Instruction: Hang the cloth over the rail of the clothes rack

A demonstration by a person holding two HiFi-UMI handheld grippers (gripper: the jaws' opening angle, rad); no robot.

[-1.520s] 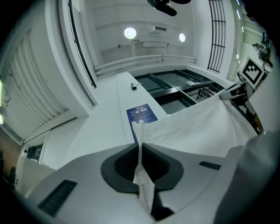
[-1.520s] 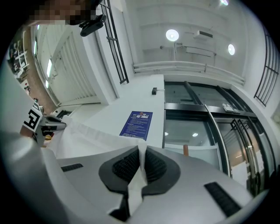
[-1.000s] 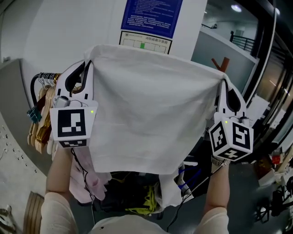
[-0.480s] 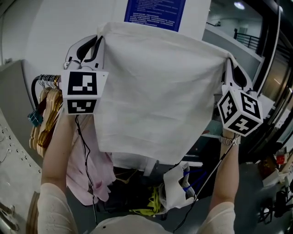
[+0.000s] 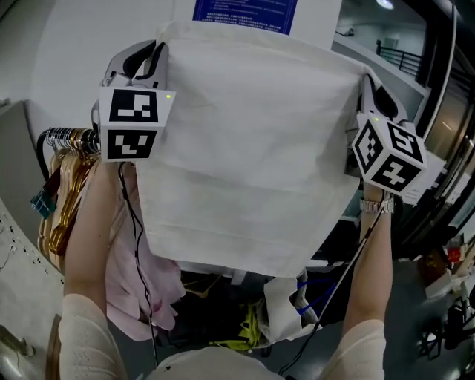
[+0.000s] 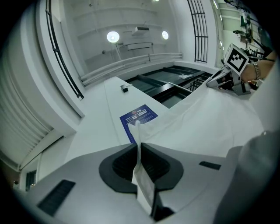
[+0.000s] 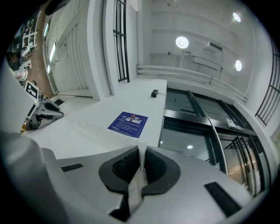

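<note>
Head view: cloth (image 5: 245,148) spans left tongs (image 5: 159,50), right tongs (image 5: 365,79).

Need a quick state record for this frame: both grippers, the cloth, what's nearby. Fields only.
left gripper: shut on the top left corner of the cloth
right gripper: shut on the cloth's top right corner
cloth: white, raised and spread flat between the two grips, lower edge hanging free
draped: no, not over anything yet
nearby: wooden hangers at left, pink garment beside them
background: blue sign above the cloth
</note>
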